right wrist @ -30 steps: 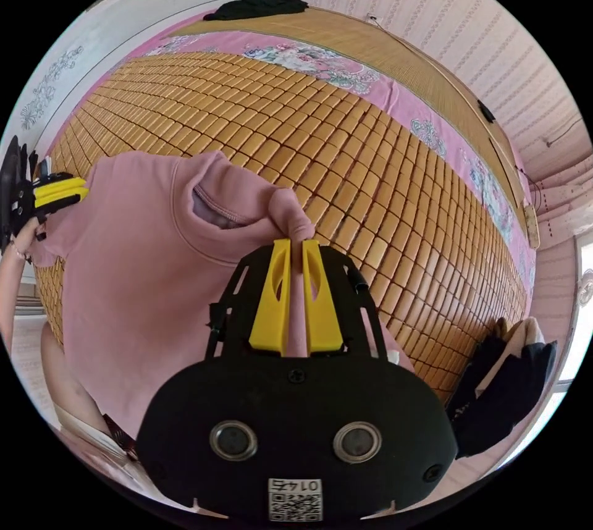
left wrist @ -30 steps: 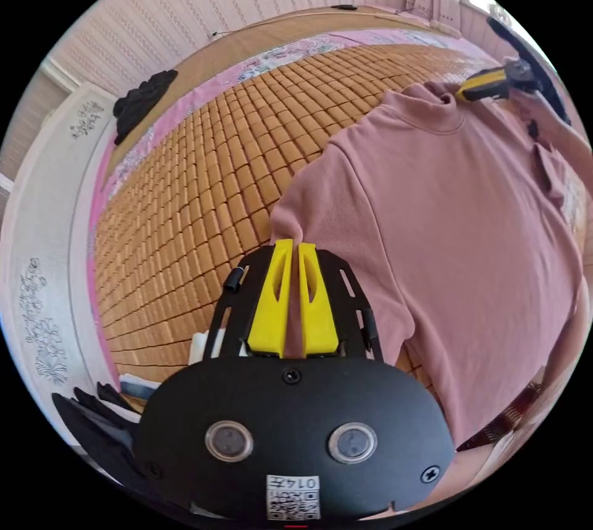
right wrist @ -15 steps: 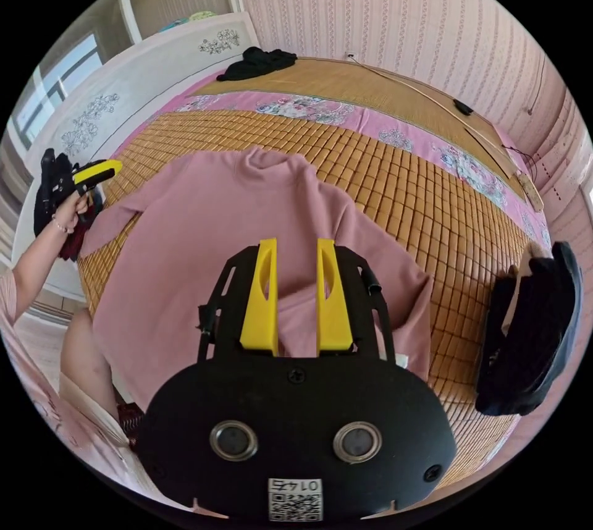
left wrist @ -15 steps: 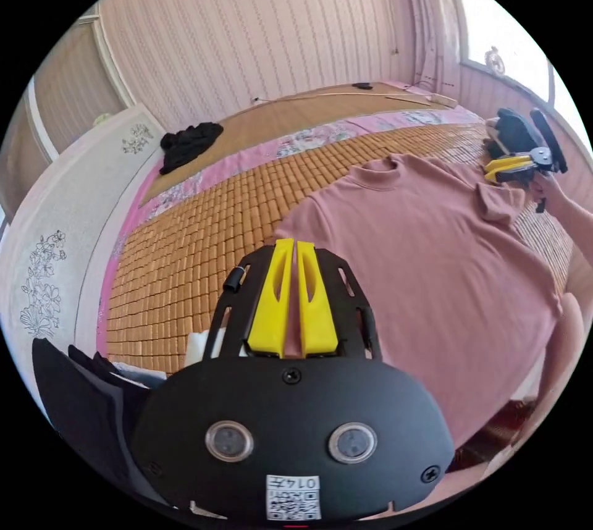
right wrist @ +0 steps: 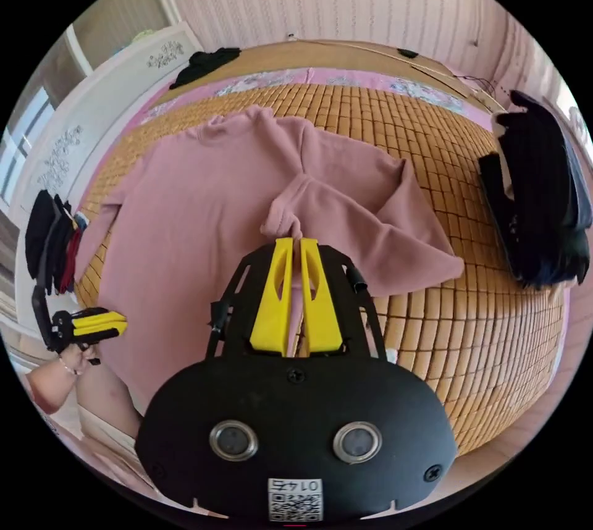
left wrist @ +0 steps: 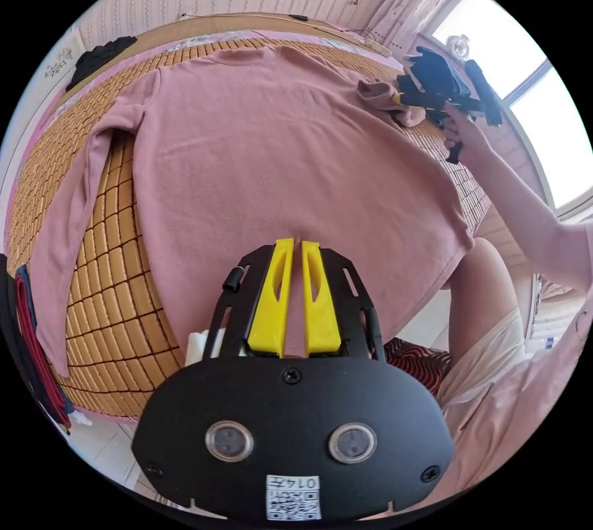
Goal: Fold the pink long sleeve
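The pink long sleeve (left wrist: 265, 141) lies spread front-up on the bamboo mat (left wrist: 117, 283), collar at the far side. My left gripper (left wrist: 295, 244) is at the near hem, jaws together with pink cloth between them. From the right gripper view it (right wrist: 120, 326) sits at the shirt's lower corner by the bed edge. My right gripper (right wrist: 296, 241) is shut on the bunched end of one sleeve (right wrist: 370, 221), lifted over the shirt (right wrist: 197, 215). In the left gripper view it (left wrist: 395, 100) holds that bunch. The other sleeve (left wrist: 68, 209) lies straight along the mat.
A black garment (right wrist: 204, 63) lies at the bed's far end. A pile of dark clothes (right wrist: 543, 202) sits on the mat (right wrist: 445, 141) beside the held sleeve. More dark clothes (right wrist: 49, 239) hang at the opposite edge. The person's arm (left wrist: 519, 209) and legs are at the near bed edge.
The shirt, held up by its shoulders a second ago, now lies flat. My right gripper, open half a second ago, has shut on the sleeve end. My left gripper went from shoulder to hem.
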A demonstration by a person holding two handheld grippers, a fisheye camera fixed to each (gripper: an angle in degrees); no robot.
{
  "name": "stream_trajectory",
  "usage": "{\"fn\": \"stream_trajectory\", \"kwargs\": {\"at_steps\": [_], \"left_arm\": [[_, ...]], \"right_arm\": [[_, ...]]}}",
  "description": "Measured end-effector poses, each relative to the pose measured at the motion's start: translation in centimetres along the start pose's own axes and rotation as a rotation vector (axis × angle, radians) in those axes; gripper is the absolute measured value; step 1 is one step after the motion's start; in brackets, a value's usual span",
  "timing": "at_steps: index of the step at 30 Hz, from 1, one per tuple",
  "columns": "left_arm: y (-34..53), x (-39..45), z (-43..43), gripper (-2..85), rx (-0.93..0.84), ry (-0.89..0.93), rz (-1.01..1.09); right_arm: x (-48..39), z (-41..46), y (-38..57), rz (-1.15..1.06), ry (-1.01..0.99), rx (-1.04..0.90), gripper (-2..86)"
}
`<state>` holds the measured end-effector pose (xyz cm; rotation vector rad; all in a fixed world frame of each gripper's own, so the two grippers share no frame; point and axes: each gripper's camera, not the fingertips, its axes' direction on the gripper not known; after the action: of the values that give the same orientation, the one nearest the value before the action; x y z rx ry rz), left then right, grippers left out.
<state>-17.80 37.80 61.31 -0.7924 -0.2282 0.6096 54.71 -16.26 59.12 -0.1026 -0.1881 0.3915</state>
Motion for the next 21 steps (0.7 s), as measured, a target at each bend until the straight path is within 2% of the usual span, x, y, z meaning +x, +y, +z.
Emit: {"fn": "stream_trajectory", "kwargs": {"at_steps": [5,7,9,11,14,18,21], "left_arm": [[-4.0,1.5,-3.3,-0.7,0.065,-0.032,0.061],[-6.2,3.2,-3.6,-0.8,0.073,-0.007,0.105],[-8.7,5.7,-3.5,-0.7,0.083,0.028,0.173],[-12.2,10.3,-2.9,-0.6,0.119,0.041,0.282],[-16.9,16.6,-1.1,-0.1,0.123,0.099,0.427],[-22.5,24.4,1.8,1.5,0.116,0.135,0.597],[-26.6,30.0,4.8,3.7,0.100,0.156,0.698]], "right_arm": [[13.6,-14.9,13.8,0.550,-0.148,0.493,0.9],[17.7,-17.3,18.4,0.661,-0.118,0.577,1.1],[21.3,-17.9,21.7,0.744,-0.050,0.577,1.3],[25.1,-17.2,25.3,0.859,-0.093,0.587,1.4],[27.1,-16.4,27.2,0.871,-0.181,0.635,1.5],[28.3,-16.7,26.2,0.818,-0.147,0.615,2.3],[30.7,-17.8,24.5,0.811,-0.092,0.607,6.0]]}}
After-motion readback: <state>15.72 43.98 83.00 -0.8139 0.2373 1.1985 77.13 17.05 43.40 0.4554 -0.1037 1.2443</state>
